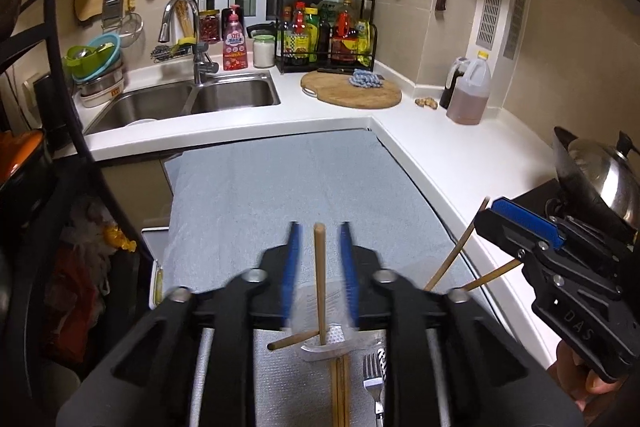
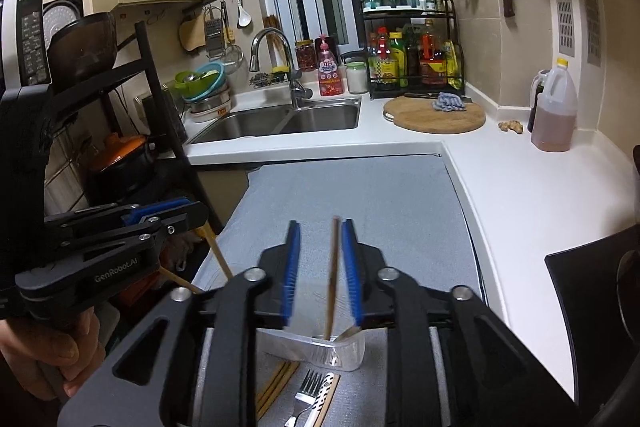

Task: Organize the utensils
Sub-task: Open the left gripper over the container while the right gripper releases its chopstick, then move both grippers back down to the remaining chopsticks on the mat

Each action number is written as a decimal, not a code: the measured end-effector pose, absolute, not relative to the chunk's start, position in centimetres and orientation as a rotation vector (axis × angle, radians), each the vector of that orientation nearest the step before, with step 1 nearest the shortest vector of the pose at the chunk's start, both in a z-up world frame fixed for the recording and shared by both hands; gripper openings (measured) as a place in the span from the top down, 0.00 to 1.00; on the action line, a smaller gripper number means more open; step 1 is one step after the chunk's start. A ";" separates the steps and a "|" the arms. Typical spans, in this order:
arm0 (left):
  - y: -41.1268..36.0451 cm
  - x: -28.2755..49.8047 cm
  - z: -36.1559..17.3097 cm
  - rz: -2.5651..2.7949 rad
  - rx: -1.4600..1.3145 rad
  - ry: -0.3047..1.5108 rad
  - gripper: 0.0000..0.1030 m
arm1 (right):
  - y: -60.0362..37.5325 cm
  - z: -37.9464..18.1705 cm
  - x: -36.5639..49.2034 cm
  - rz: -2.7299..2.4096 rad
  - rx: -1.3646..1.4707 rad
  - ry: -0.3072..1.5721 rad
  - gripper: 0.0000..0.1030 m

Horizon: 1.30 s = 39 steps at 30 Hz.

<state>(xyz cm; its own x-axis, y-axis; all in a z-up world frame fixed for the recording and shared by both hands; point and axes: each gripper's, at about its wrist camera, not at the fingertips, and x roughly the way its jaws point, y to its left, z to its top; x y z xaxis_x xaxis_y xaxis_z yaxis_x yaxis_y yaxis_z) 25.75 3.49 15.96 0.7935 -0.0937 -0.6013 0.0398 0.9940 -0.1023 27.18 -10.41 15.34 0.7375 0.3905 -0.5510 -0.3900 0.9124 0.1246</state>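
Clear plastic cup (image 2: 340, 353) on textured mat (image 2: 276, 371) at near counter edge; wooden chopstick (image 2: 332, 275) stands in it, leaning. More chopsticks (image 2: 276, 385) flat on mat just left of cup; fork (image 2: 306, 393) and patterned handle beside them.

Right gripper (image 2: 320, 259): blue-padded fingers spread, chopstick upright between them, close to right pad, contact unclear.

Left gripper (image 1: 320, 259): fingers spread around another upright chopstick (image 1: 320, 283), gaps both sides.

Gray cloth (image 2: 352, 203) beyond. Sink (image 2: 280, 119) at back, round cutting board (image 2: 436, 115) to right.
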 end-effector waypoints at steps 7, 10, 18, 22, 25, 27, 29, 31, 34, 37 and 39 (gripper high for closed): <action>3.6 21.9 19.3 -0.074 -0.076 0.540 0.61 | -12.1 17.8 24.1 0.377 -0.014 0.537 0.71; 3.3 19.7 20.0 -0.082 -0.062 0.503 0.61 | -13.0 18.8 21.9 0.352 -0.017 0.491 0.71; 3.2 11.7 16.5 -0.111 -0.101 0.469 0.62 | -16.0 18.2 13.8 0.316 0.014 0.410 0.71; 3.1 8.9 13.2 -0.112 -0.104 0.480 0.68 | -16.8 15.7 10.8 0.284 0.043 0.414 0.71; 3.1 7.3 10.8 -0.113 -0.113 0.493 0.74 | -16.7 13.5 8.9 0.274 0.056 0.417 0.78; 3.2 6.4 9.4 -0.113 -0.112 0.501 0.78 | -16.6 11.8 8.1 0.274 0.069 0.435 0.94; 2.9 5.6 7.5 -0.133 -0.107 0.523 0.79 | -16.5 9.7 7.3 0.276 0.083 0.460 0.99; 2.5 4.7 5.7 -0.155 -0.098 0.543 0.83 | -15.9 7.4 6.6 0.269 0.068 0.492 0.99; 2.3 3.7 3.1 -0.168 -0.105 0.572 0.84 | -15.1 4.3 5.7 0.294 0.055 0.556 0.97; 2.5 3.2 0.5 -0.162 -0.125 0.616 0.86 | -14.4 1.6 5.0 0.301 0.054 0.615 0.95; 2.8 2.9 -1.2 -0.157 -0.141 0.649 0.86 | -13.9 0.1 4.9 0.313 0.039 0.655 0.95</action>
